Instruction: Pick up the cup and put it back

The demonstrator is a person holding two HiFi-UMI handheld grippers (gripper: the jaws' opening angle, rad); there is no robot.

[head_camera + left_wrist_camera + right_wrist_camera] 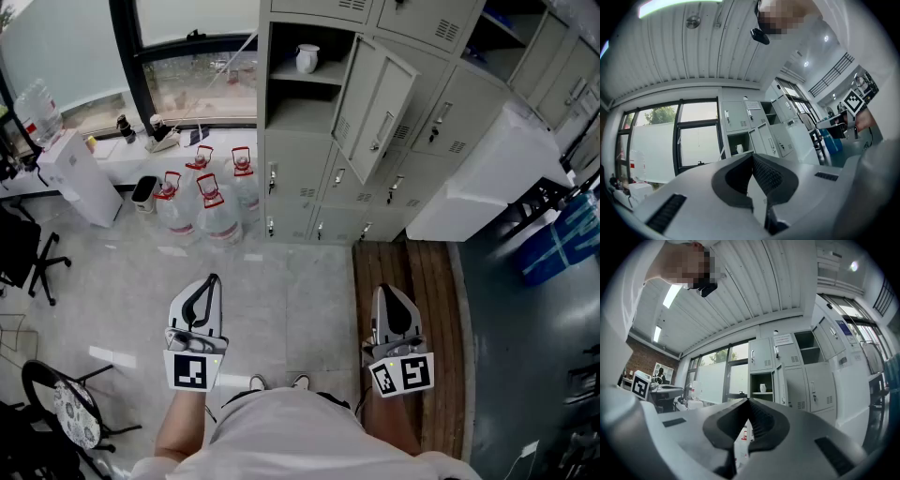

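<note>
A white cup [307, 58] stands on the shelf of an open grey locker [298, 112], far ahead of both grippers. It shows small in the left gripper view [739, 148] and in the right gripper view [762, 388]. My left gripper [212, 280] is held level in front of the person's body, shut and empty; its tips meet [751, 156]. The right gripper [387, 292] is level beside it, also shut with nothing between its jaws [748, 401]. Neither gripper is near the cup.
The locker's door [380, 108] hangs open to the right of the shelf. Several water bottles [208, 202] stand on the floor left of the lockers, beside a white dispenser [80, 178]. A white cabinet [487, 178] sits right; chairs [28, 253] stand at the left.
</note>
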